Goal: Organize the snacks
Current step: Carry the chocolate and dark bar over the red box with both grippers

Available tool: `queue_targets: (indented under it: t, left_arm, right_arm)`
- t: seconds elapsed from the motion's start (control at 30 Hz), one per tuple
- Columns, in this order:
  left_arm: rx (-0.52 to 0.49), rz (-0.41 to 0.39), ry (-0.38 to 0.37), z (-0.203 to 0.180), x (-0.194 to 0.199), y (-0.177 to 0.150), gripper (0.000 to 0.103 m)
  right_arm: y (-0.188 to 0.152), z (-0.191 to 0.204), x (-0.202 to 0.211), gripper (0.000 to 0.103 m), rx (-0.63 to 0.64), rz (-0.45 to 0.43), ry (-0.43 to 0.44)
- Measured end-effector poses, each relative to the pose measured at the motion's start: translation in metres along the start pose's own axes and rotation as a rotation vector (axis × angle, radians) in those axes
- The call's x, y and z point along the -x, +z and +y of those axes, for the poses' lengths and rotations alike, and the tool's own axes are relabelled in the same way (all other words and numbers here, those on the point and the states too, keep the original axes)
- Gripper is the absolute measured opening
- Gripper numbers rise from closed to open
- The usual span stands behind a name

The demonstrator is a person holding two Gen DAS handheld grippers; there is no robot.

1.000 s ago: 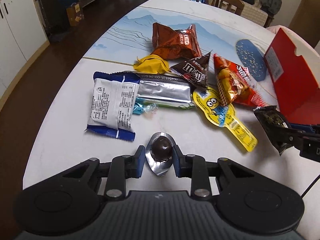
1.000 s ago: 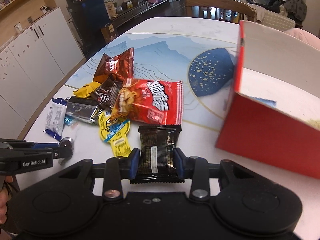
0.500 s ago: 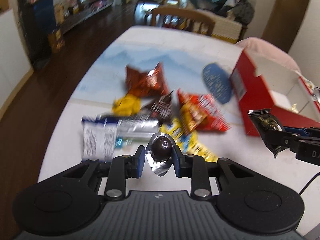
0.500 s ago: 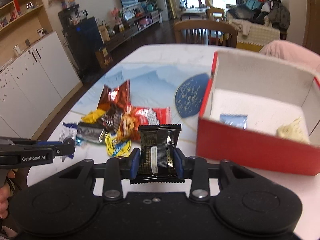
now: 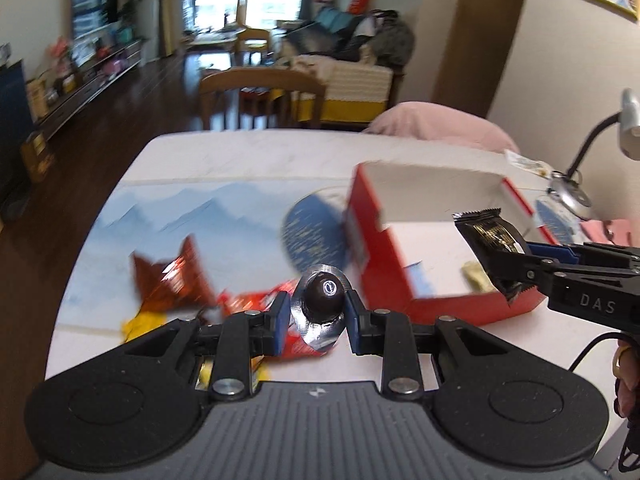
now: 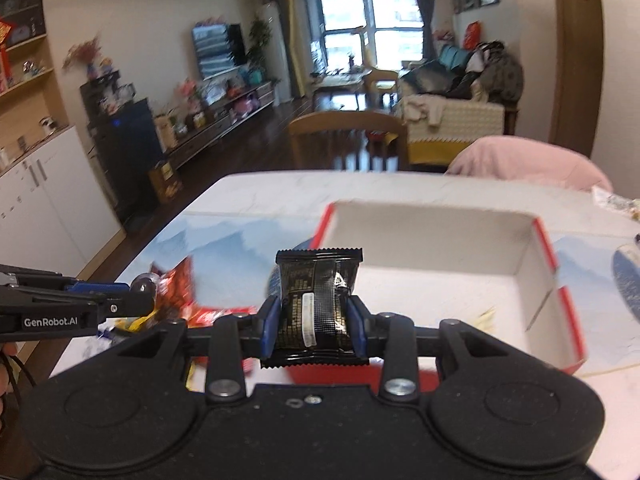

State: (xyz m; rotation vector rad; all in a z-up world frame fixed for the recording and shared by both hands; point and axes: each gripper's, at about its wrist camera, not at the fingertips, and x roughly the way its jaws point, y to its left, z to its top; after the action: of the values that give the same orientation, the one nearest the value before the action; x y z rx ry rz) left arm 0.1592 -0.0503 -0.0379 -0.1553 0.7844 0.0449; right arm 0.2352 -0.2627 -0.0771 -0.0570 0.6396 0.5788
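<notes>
Crinkled shiny foil chocolate wrapper [image 5: 320,320]; glossy black snack packet [image 6: 316,308]; matt cardboard box [image 6: 436,240]

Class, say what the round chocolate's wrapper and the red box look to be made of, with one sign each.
Chocolate's wrapper: likely thin foil, silvery, crinkled and shiny.
Red box: probably cardboard, red outside, matte white inside, with straight folded walls.

Both fisheye views ride low behind their own fingers, close above the white table [image 5: 248,160], tilted downward and facing the far wooden chair [image 5: 262,96] and window. The left wrist view looks from the left across the red box [image 5: 404,256] (the right gripper [image 5: 516,264] enters its right edge). The right wrist view sits nearer, looking into that shared box [image 6: 440,240], with the left gripper [image 6: 140,292] at its left edge.
</notes>
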Motion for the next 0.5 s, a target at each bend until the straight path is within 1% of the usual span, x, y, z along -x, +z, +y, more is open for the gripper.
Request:
queue_targets:
  t: [0.13,0.23,0.4,0.5]
  left_arm:
    - [-0.066,-0.005,-0.034,-0.025,-0.013,0.021,0.028]
    - [-0.092,0.01,-0.064,-0.043,-0.027,0.034,0.028]
    - [-0.126,0.048,-0.1,-0.07,-0.054,0.052,0.028]
    - [-0.136,0.087,-0.12,-0.083,-0.075,0.062,0.028]
  right_arm:
    - [0.007,-0.02,-0.003,0.034,-0.015,-0.01,-0.035]
    - [0.009,-0.036,-0.007,0.034,-0.024,-0.007,-0.055]
    - [0.013,-0.065,-0.02,0.034,-0.057,0.03,-0.081]
    - [0.013,-0.082,-0.032,0.034,-0.07,0.068,-0.093]
